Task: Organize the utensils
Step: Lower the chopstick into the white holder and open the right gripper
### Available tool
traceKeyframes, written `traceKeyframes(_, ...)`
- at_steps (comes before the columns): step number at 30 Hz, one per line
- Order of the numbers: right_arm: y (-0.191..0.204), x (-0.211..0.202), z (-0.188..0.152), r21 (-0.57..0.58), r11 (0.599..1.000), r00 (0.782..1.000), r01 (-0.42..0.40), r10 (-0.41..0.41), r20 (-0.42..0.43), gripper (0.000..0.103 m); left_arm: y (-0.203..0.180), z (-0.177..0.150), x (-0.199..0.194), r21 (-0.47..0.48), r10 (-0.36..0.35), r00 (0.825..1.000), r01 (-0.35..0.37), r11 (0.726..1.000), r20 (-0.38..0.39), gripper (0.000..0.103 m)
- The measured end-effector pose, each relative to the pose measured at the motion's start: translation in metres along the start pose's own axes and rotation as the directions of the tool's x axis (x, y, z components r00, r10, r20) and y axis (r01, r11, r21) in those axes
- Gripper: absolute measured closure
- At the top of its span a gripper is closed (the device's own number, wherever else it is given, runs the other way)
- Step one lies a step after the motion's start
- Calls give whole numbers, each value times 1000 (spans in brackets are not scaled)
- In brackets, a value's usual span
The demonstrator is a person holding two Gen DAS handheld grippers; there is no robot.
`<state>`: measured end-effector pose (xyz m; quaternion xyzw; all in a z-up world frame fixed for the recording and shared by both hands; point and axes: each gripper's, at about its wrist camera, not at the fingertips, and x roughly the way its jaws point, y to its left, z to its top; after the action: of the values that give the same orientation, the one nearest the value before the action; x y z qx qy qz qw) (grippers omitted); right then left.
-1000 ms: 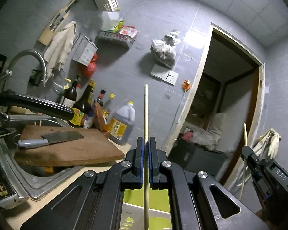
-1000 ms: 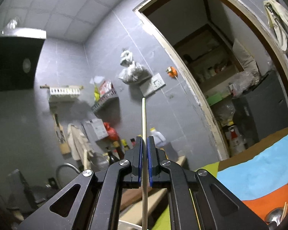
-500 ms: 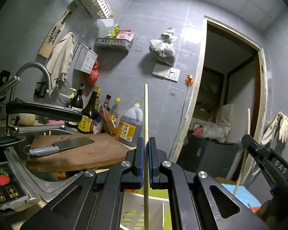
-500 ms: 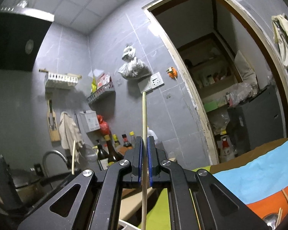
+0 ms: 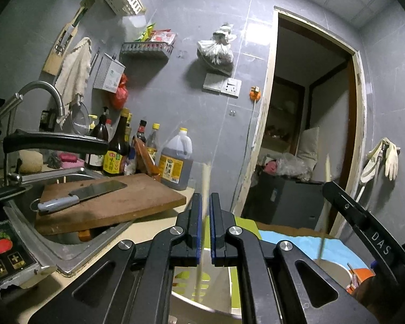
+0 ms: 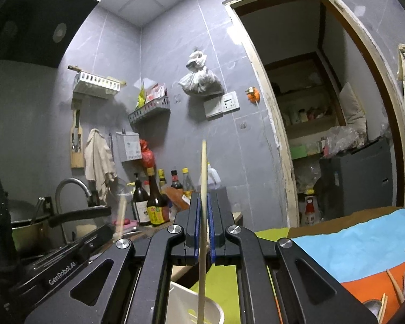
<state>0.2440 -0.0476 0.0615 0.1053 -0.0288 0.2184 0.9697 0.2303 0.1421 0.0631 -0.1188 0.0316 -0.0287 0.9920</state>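
My left gripper [image 5: 205, 202] has its jaws parted by a crack. A pale wooden chopstick [image 5: 205, 181] stands between them, blurred and slipping down, and the pads do not clamp it. Under it is a white slotted utensil holder [image 5: 221, 289]. My right gripper [image 6: 203, 202] is also barely parted, and a second chopstick [image 6: 203, 167] leans loose in the gap over the same holder [image 6: 183, 297]. The right gripper's black body [image 5: 364, 229] shows at the right of the left wrist view. The left one [image 6: 67, 264] shows at the lower left of the right wrist view.
Green, blue and orange cloths [image 6: 359, 245] cover the counter, with a fork, a spoon and more chopsticks [image 6: 399, 283] on them. To the left, a cutting board with a cleaver [image 5: 81, 194] lies over the sink, beside sauce bottles [image 5: 175, 164], a faucet and a pan handle [image 5: 54, 140]. A doorway opens on the right.
Both grippers sank and rolled toward level. Their jaws parted slightly. The left chopstick slid down through its jaws, and the right one tipped sideways and dropped a little.
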Motion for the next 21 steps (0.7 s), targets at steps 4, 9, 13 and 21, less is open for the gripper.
traceKeyframes(4,3,0,-1,-12,1000,1000,-11,11,-9,96,1,-2,0,-4,-4,1000,3,1000,-11,99)
traceKeyframes(9,3,-4,0,-7,1000,1000,-21,21,7,80,4,2,-7,-37,-25,1000,26,999,13,85)
traceKeyframes(13,4,-7,6,-20,1000,1000,0,0,13,78,5,8,-14,-50,-34,999,36,998,41,77)
traceKeyframes(21,-6,-31,26,-15,998,998,55,-55,-9,44,-7,23,-30,-46,-69,995,72,996,77,55)
